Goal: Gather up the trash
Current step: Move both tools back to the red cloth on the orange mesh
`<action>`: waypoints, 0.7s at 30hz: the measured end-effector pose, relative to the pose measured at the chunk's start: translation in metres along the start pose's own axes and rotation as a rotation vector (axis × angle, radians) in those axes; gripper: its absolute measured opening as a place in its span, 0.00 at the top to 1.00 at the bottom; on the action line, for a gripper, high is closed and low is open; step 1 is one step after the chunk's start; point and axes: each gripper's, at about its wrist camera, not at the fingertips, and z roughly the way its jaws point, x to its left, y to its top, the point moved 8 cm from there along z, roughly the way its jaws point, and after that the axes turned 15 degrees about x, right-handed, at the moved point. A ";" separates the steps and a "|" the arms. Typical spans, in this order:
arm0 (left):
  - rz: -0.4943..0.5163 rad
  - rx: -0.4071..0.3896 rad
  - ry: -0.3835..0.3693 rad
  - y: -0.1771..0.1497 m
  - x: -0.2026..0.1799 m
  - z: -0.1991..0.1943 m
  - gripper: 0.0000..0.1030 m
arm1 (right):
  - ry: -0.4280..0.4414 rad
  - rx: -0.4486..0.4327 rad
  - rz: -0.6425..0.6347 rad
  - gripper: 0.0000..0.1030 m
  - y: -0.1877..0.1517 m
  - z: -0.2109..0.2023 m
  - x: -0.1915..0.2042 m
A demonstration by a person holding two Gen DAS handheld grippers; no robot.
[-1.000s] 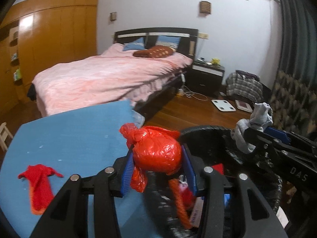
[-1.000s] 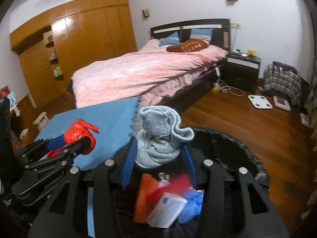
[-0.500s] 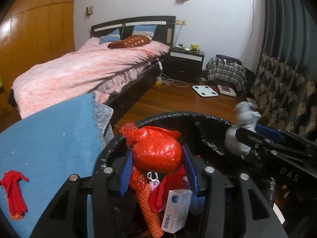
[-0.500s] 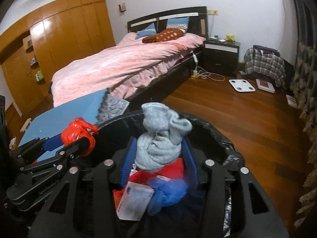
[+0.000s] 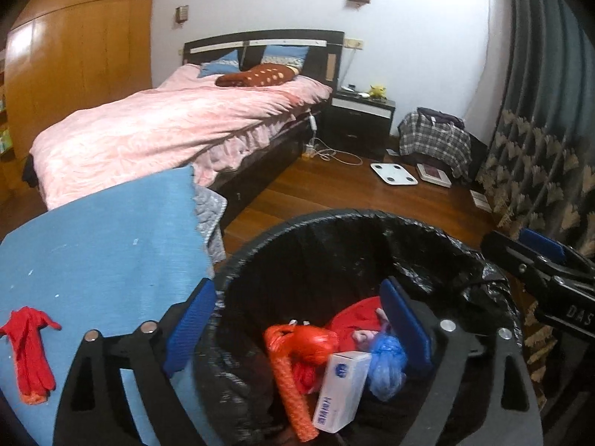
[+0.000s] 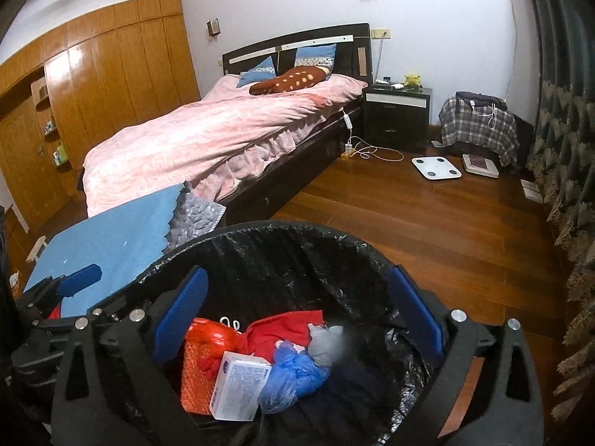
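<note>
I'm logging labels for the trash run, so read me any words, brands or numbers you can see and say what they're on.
"DAS": white letters on the right gripper, cut off at the picture's edge.
White box in the bin: blue logo and print, too blurred to read.
Nothing else legible.

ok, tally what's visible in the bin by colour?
Trash bin contents:
Red or orange: 3 (tied bag, mesh net, cloth)
White: 1 (box)
Blue: 1 (plastic bag)
Grey: 1 (sock, blurred)
Total: 6
</note>
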 end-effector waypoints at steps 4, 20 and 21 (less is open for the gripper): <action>-0.028 -0.025 0.032 -0.002 0.025 -0.014 0.12 | 0.009 -0.001 -0.013 0.07 0.001 -0.003 0.012; -0.200 -0.088 0.250 -0.032 0.165 -0.067 0.10 | 0.145 0.015 -0.185 0.07 0.008 0.007 0.143; -0.214 -0.087 0.262 -0.036 0.175 -0.069 0.10 | 0.155 0.018 -0.198 0.07 0.009 0.009 0.153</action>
